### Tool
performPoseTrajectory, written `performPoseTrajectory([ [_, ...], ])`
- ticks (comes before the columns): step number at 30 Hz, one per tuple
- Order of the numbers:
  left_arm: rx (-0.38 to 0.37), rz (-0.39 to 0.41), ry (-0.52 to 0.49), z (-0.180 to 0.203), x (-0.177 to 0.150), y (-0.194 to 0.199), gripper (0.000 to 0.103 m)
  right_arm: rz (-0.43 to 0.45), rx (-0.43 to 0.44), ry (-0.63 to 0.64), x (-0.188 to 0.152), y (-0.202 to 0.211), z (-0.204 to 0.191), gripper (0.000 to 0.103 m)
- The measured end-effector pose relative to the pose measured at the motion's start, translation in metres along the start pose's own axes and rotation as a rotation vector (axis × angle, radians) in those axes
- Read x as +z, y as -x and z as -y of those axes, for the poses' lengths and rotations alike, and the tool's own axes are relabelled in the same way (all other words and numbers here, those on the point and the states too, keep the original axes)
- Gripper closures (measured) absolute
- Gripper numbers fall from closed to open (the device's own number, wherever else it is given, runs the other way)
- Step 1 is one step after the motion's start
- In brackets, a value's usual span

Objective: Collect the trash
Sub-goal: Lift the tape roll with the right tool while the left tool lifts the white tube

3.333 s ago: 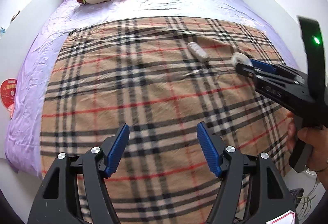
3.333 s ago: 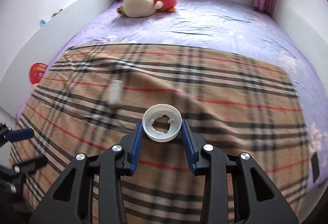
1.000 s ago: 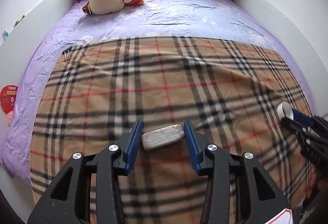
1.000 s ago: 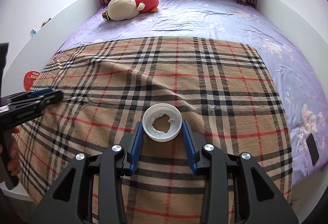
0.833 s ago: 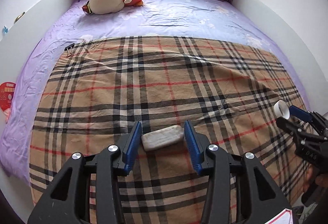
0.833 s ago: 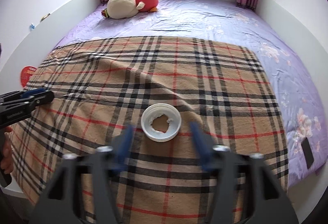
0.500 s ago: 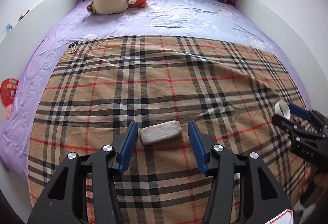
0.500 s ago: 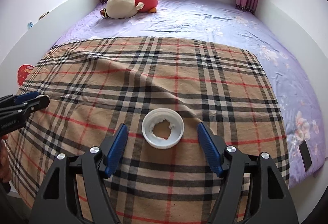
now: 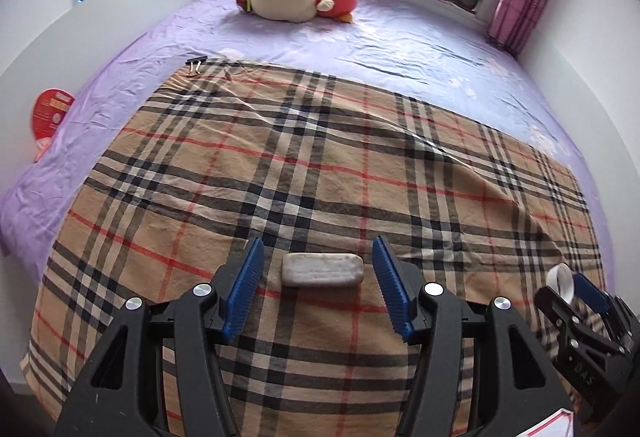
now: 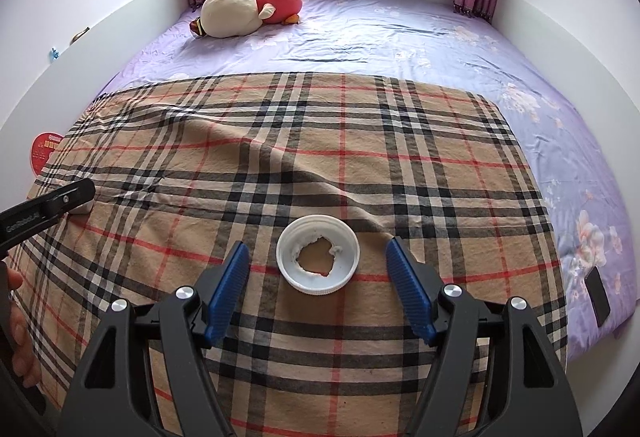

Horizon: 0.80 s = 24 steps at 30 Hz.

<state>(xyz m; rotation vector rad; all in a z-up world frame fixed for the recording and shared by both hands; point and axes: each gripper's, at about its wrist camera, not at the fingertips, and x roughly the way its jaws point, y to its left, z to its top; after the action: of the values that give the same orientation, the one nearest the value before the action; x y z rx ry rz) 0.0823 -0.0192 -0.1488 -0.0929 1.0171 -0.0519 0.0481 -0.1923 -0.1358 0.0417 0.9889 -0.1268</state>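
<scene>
Plaid blanket (image 9: 320,173) over a purple bed. Left gripper (image 9: 316,283) is opening, its ribbed pads clear of the grey packet (image 9: 322,269) between them; right gripper (image 10: 318,277) stands spread around the round white cap (image 10: 318,261), torn foil inside. Both look released at 6 o'clock; no bin shows.

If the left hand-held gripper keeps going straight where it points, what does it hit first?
Most likely the grey packet, lying on the plaid blanket between the opening jaws of the left hand-held gripper, untouched by either pad. Depth is hard to judge through the fisheye.
</scene>
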Motion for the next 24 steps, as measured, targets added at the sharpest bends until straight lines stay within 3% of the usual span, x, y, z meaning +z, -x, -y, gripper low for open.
performPoseTrajectory([
  [4,0.003,0.007,-0.003,-0.005,0.000,0.001,0.061,-0.001,-0.001,0.002,-0.002,0.001,-0.001,0.031],
  [10,-0.113,-0.011,-0.126,-0.018,-0.004,0.006,0.062,0.002,0.005,0.012,-0.005,0.002,-0.001,0.031],
  [14,-0.156,-0.022,-0.153,-0.022,-0.001,0.005,0.060,0.005,0.006,0.007,-0.005,0.003,0.000,0.031],
  [15,-0.156,-0.022,-0.147,-0.023,-0.001,0.005,0.059,0.004,0.011,0.004,-0.005,0.003,0.001,0.031],
  [17,-0.137,-0.014,-0.137,-0.023,-0.002,0.006,0.046,0.005,0.016,-0.006,-0.005,0.005,0.004,0.031],
  [24,-0.062,0.009,-0.167,-0.011,-0.011,0.005,0.042,0.013,0.011,-0.007,-0.010,0.008,0.007,0.031],
])
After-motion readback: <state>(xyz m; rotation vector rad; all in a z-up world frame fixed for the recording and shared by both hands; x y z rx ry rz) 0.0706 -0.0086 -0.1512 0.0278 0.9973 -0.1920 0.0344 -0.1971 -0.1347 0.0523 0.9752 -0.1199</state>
